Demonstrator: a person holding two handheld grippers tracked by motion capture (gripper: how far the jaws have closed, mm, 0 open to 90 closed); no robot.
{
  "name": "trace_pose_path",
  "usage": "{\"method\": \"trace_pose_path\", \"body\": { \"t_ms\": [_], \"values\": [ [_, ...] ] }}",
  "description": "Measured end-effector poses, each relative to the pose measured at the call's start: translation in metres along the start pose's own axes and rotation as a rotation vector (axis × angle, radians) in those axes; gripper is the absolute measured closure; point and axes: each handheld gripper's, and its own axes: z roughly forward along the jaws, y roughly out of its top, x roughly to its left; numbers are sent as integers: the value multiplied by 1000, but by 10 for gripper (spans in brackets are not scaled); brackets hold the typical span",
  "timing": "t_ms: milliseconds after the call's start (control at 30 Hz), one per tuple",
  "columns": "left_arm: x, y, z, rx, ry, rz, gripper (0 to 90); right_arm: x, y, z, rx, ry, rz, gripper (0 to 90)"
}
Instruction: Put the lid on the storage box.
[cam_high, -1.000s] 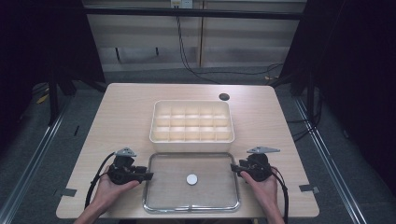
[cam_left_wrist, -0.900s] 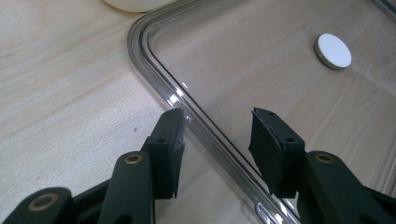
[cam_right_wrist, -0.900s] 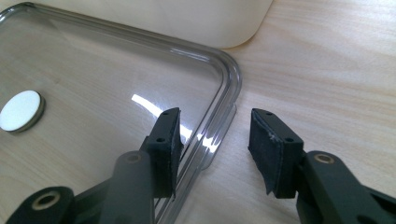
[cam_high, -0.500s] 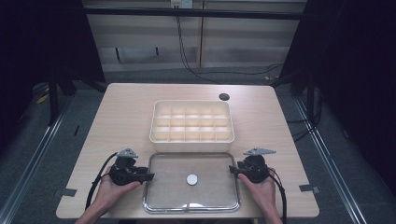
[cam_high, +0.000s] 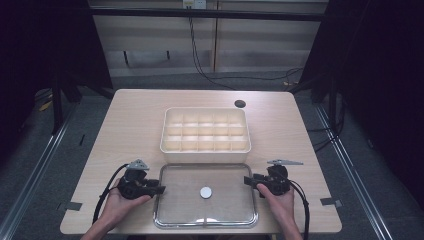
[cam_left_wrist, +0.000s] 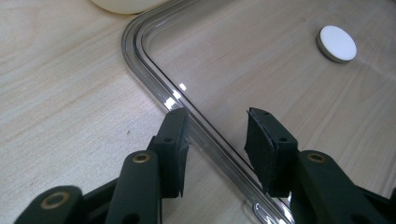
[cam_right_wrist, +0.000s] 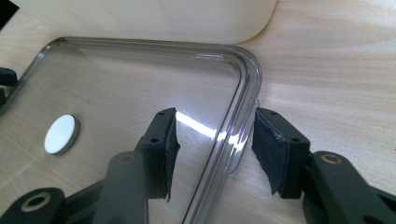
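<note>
Left claw (cam_high: 159, 190) sits at the left edge of the clear lid (cam_high: 175, 210), which lies flat on the bench (cam_high: 125, 130) just in front of the compartment box (cam_high: 205, 131). In the left gripper view, the left claw (cam_left_wrist: 215, 135) straddles the lid's raised rim (cam_left_wrist: 154, 84): one jaw stands over the bare bench outside the rim, the other over the clear panel inside it. The jaws have just been closing, with the rim between them. The outer pad lies against or very near the rim; the inner pad stands clear of it, so the claw is not yet clenched on the lid.

Right claw (cam_high: 248, 180) sits at the right edge of the lid, opposite the left one. In the right gripper view, the right claw (cam_right_wrist: 212, 140) likewise straddles the rim (cam_right_wrist: 243, 93), near the lid's rounded corner beside the box wall (cam_right_wrist: 154, 18). Its jaws have just been opening, with the rim between them. Gaps show on both sides of the rim, so this claw is released.

A small white disc (cam_high: 205, 192) sits at the middle of the lid, well apart from both claws; it appears in the left gripper view (cam_left_wrist: 336, 43) and the right gripper view (cam_right_wrist: 60, 134) as a round white-topped button. A hand (cam_high: 117, 207) holds each gripper from the near side of the bench. A dark round cap (cam_high: 240, 104) sits on the bench beyond the box.
</note>
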Motion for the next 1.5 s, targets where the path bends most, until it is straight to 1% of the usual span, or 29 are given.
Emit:
{"method": "trace_pose_path", "body": {
  "t_ms": [33,67,100,133,167,233,267,300,367,433,500,567,600,633,800,867,900,933,967,1000,1033,1067,1133,1233,1267,1333,1367,1433,1500],
  "values": [
    [0,0,0,0,2,-3,593,-1,0,0,0,6,20,505],
    [0,0,0,0,2,-3,595,-1,0,0,0,6,20,505],
    [1,0,0,-5,0,-9,595,-5,-1,-1,-11,39,70,514],
    [1,0,0,-5,0,-9,595,-5,-1,-1,-11,39,70,514],
    [1,0,0,-5,0,-9,595,-10,-3,-3,-16,69,119,553],
    [-1,0,0,-1,5,-5,595,-15,-5,-4,-18,100,158,589],
    [-1,0,0,-1,5,-5,595,-15,-5,-4,-18,100,158,589],
    [-2,0,-1,6,12,3,594,-20,-6,-5,-21,126,192,628],
    [-1,-1,0,-8,8,-5,595,-22,-7,-5,-23,139,200,630],
    [0,-1,0,-8,4,-8,596,-22,-6,-5,-26,144,204,631],
    [1,-1,-1,-7,0,-8,601,-24,-7,-6,-35,167,226,625],
    [1,-2,-1,-7,-9,-18,599,-25,-7,-8,-58,191,244,627],
    [1,-2,-1,-7,-9,-18,599,-25,-7,-8,-58,191,244,627],
    [2,-2,-1,-12,-8,-21,598,-25,-7,-9,-71,200,242,628],
    [1,-2,-1,-17,-4,-22,598,-25,-7,-10,-75,216,247,628],
    [1,-3,-1,-19,-7,-24,598,-27,-9,-11,-82,272,278,653],
    [1,-2,0,-22,-13,-23,598,-25,-10,-9,-75,314,286,655],
    [1,-2,0,-22,-13,-23,597,-25,-10,-9,-75,314,286,655],
    [0,-2,0,-8,-17,-14,597,-16,-8,-11,-81,262,240,670],
    [0,-2,0,-8,-17,-14,596,-16,-8,-11,-81,262,240,670],
    [-1,-2,0,-6,-16,-7,594,-15,-4,-14,-92,261,211,666],
    [-1,-2,0,-6,-19,-7,593,-15,-4,-14,-94,274,215,670],
    [1,-1,0,-8,-27,-14,593,-16,-4,-12,-71,254,205,669],
    [1,-1,0,-10,-24,-14,592,-16,-4,-10,-56,261,198,664],
    [1,-2,0,-15,-26,-16,592,-17,-3,-9,-57,282,196,667],
    [1,-2,0,-15,-24,-15,589,-17,-2,-9,-54,289,193,667],
    [1,-2,1,-23,-23,-17,584,-16,-3,-8,-34,313,183,655],
    [1,-2,1,-24,-24,-19,584,-15,-3,-8,-31,299,170,656],
    [2,-2,0,-20,-28,-22,584,-14,-3,-8,-30,301,169,663]
  ]
}}
